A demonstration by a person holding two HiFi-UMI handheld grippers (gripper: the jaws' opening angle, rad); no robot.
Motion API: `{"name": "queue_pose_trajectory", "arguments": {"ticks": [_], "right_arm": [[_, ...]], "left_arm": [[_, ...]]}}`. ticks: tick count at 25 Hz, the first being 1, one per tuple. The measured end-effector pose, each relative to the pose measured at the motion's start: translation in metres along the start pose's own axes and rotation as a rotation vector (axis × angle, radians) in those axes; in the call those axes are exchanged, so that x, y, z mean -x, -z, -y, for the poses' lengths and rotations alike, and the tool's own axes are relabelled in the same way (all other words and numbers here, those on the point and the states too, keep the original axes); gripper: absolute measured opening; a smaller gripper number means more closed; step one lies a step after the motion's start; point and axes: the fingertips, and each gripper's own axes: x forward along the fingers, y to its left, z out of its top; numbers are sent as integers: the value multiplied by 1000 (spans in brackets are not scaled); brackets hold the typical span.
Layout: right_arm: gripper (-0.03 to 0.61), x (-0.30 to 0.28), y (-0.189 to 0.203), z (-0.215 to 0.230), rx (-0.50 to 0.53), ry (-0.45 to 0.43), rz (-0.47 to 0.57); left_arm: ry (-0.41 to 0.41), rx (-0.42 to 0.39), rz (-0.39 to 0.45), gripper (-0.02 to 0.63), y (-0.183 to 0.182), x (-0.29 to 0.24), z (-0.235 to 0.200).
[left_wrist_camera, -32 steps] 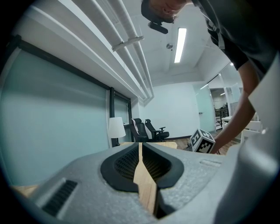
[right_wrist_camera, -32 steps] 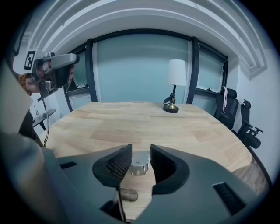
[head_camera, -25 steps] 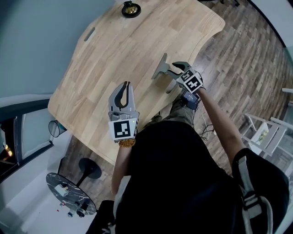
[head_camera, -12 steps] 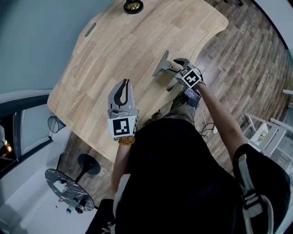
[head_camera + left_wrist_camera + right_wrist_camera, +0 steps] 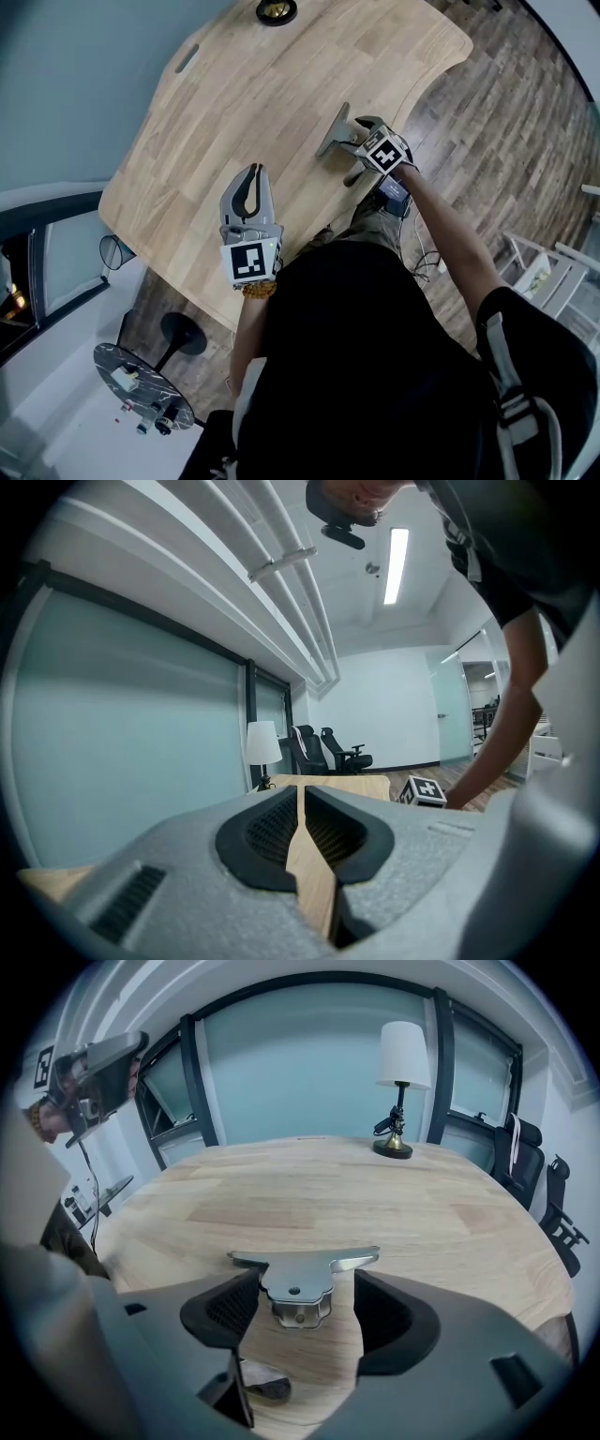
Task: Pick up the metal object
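Clearly, the right hand-held gripper [image 5: 303,1283] has just been opening its jaws. They stand wide around the metal object [image 5: 333,131], which rests on the counter [image 5: 244,103] right of centre in the upper head view, pads apparently clear of it. Closing off-centre could skid the thin plate away. The left hand-held gripper [image 5: 298,803] is closed and empty. There is no readable writing, only square markers [image 5: 251,262].

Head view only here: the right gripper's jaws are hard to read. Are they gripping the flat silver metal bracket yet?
Observer: No. The right gripper has just been opening; the flat silver metal bracket sits between its wide jaws, pads not pressing it.
Operator: Which part is between them?
Observer: Only the narrow stem; the wide crossbar lies beyond the tips.
Operator: And the left?
Observer: The left gripper is shut, nothing between its jaws.
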Motion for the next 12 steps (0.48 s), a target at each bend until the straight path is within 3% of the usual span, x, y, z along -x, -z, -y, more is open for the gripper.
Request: {"name": "queue_pose_trajectory", "arguments": {"ticks": [12], "right_arm": [[288, -26, 4, -8, 32, -54, -52]], "left_arm": [[-6, -11, -11, 38, 5, 0, -4]]}}
